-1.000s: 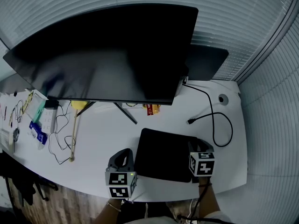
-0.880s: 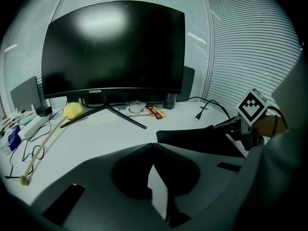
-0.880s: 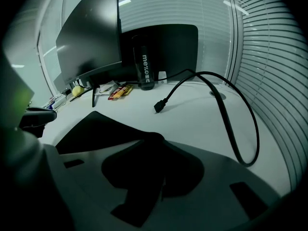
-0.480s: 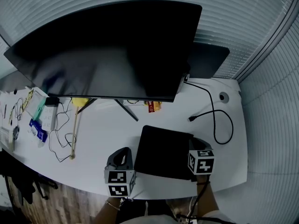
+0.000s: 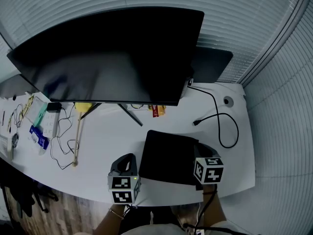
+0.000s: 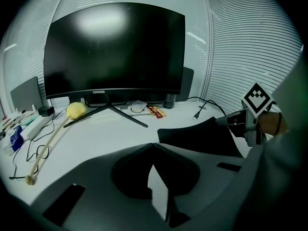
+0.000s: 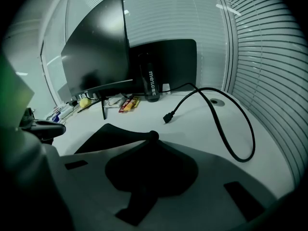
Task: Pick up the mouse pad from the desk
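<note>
Head view: the right gripper holds the right edge of the mouse pad, which stretches away to its left over the desk. The left gripper sits just beyond the pad's far side. Left gripper view: jaws pressed together, empty. Right gripper view: the jaws, just closed, pinch the raised edge thinly, so the limp pad could slide free.

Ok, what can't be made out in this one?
Head view: the near right corner of the flat black rectangular mouse pad is behind the right gripper, whose jaws have just been closing on its edge.
Head view: the far end of the thin black cable vanishes behind the large black curved monitor.
Head view: the small clutter at the left edge of the white desk is too small to identify.
</note>
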The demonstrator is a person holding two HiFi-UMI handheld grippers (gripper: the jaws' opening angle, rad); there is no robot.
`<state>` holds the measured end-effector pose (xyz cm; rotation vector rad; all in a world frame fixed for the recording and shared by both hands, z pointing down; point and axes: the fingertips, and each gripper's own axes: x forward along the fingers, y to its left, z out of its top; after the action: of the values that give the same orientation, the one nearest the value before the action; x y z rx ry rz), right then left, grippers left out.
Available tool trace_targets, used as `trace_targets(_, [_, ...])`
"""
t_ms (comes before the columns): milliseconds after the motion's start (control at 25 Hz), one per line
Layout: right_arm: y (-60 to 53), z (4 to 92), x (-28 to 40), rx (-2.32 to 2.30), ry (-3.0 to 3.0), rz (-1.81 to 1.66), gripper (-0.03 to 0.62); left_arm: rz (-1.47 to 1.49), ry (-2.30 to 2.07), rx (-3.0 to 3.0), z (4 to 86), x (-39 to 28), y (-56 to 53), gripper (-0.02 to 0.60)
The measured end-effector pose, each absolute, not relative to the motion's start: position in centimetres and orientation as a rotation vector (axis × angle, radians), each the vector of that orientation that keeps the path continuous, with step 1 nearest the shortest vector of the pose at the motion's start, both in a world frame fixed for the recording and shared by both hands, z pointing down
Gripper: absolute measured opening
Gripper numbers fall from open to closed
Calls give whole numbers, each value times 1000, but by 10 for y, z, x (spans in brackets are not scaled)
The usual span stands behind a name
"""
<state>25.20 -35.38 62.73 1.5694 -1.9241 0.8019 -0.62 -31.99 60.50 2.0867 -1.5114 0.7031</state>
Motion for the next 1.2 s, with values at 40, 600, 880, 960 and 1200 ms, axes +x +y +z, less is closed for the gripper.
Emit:
trace_targets(40, [-353,623,250,1573,-1936,801,54,698,-1513,2094,602,-6,-319,17])
trace_targets(600, [-319,558,214,1547,-2048,643,54,616,-1542,2136,571,-16,-294,17])
trace_targets(880, [-306,520,187,1480,-2153,568,55,551,-1593,2172,546,-19,-290,17])
trace_targets(960, [-305,507,180,1465,-2182,535,54,538,-1605,2175,540,-20,-289,17])
trace_targets(1200, [-303,464,167,1442,-2245,390,54,476,-1635,2203,517,-18,-293,17])
